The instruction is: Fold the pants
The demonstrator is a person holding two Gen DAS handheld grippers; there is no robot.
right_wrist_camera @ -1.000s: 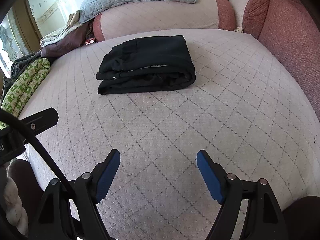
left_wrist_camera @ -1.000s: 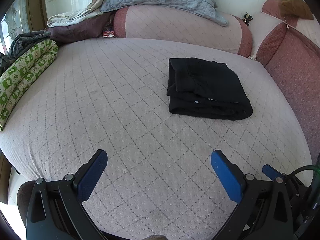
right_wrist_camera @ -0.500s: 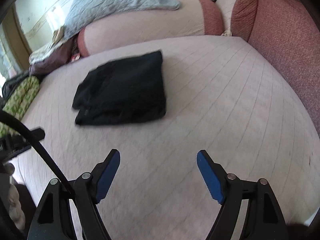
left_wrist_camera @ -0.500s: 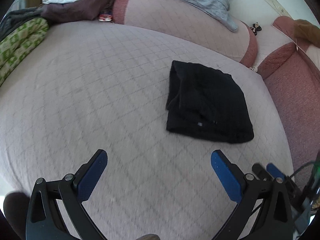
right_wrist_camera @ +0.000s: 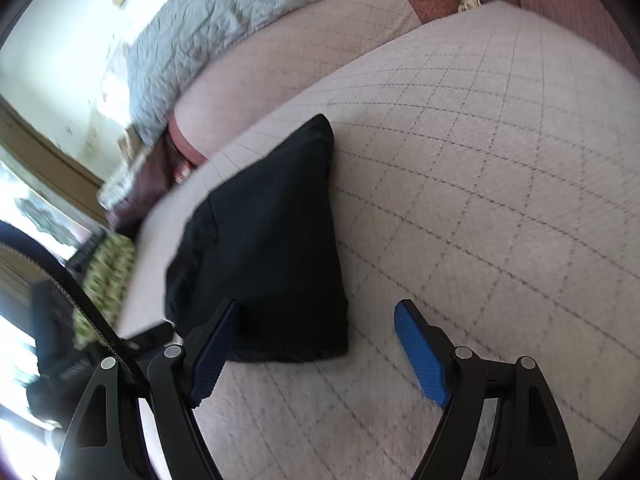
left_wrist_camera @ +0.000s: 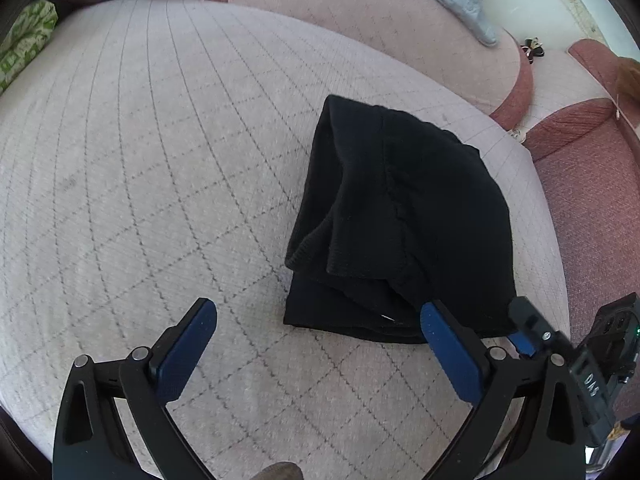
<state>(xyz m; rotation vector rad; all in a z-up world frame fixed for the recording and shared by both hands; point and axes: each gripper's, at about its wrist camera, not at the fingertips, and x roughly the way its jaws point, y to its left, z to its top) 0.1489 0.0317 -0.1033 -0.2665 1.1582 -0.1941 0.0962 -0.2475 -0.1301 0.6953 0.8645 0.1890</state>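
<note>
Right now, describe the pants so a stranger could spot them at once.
Start at the wide pale quilted cushion crossed by diamond stitching. The pants lie on it as a folded bundle towards the red armrest. They are the only black thing lying there.

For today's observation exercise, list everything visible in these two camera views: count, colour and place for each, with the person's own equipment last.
folded pants: one, black, on the bed, just ahead of both grippers.
bed cover: one, pale pink with grey quilting, under the pants.
bolster: one, pink with red ends, along the far edge.
quilt: one, grey-blue, draped on the bolster.
patterned blanket: one, green and white, far left.
sofa cushion: red, right side.
left gripper: black, blue pads, jaws open.
right gripper: same, jaws open.
</note>
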